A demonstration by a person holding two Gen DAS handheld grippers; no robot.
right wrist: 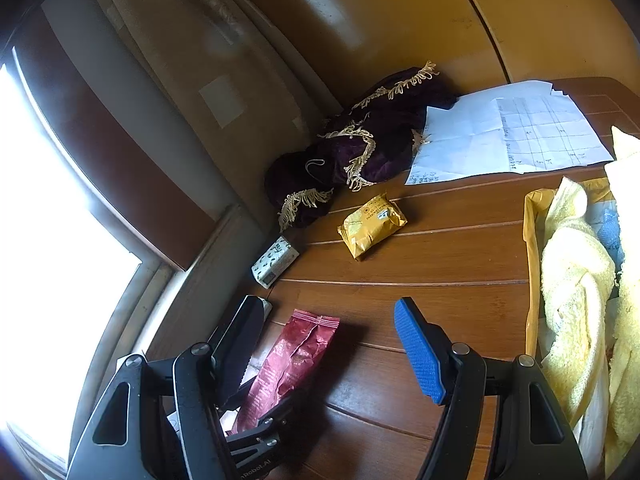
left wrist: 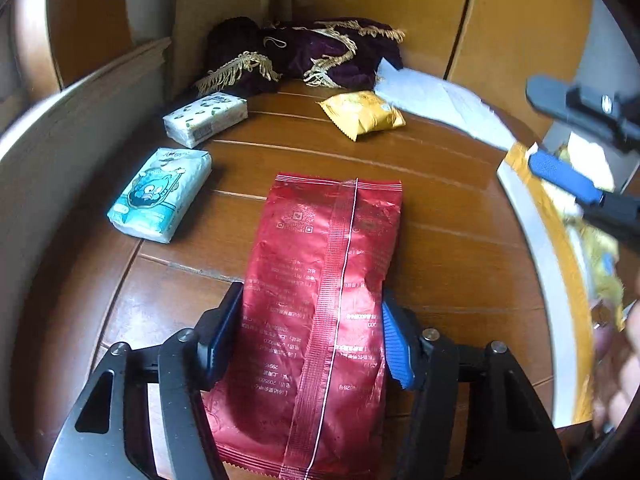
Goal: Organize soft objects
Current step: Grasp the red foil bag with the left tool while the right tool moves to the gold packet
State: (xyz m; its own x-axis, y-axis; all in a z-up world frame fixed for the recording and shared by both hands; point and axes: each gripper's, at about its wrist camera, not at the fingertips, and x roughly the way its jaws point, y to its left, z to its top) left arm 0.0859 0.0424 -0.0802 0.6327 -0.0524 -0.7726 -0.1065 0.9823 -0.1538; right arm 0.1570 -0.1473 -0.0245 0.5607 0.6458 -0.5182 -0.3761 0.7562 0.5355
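A red foil pouch lies lengthwise on the wooden table, seam side up. My left gripper is shut on its lower half, one finger pressing each long edge. The right wrist view shows the same pouch at the lower left, held by the left gripper. My right gripper is open above the table with nothing between its fingers. It also appears at the right edge of the left wrist view as the right gripper, near a container holding yellow towels.
A gold packet, a leaf-print tissue pack and a blue tissue pack lie on the table. A purple fringed cloth is bunched in the back corner beside paper sheets. A wall ledge runs along the left.
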